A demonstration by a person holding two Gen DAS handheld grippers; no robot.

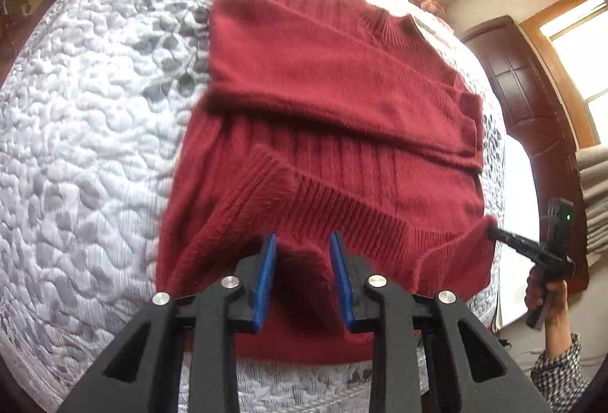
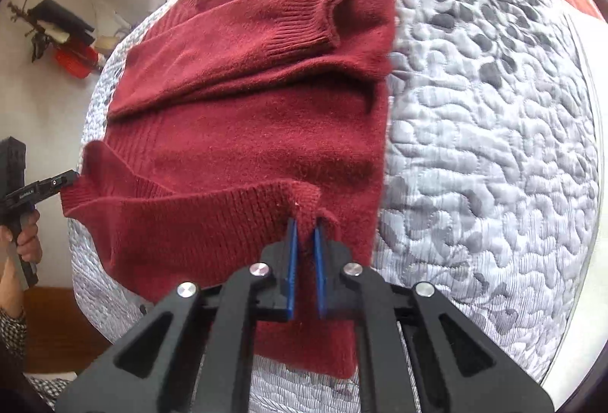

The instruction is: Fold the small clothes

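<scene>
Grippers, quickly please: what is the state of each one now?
Left gripper: closed on the hem of the dark red knitted sweater.
Right gripper: closed on the same hem, at the other corner.

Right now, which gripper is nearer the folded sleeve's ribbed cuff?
Right. The right gripper grips the sweater hem corner on the cuff side; the left gripper grips the opposite hem corner, farther across.

A dark red knit sweater (image 2: 250, 116) lies on a bed's grey-white quilted cover (image 2: 494, 154), sleeves folded across its body. The right tool (image 2: 304, 226) pinches the ribbed hem between blue pads (image 2: 291, 261), lifting it. At the left edge, the left tool (image 2: 70, 178), held by a hand (image 2: 28, 238), grips the hem's other corner.
</scene>
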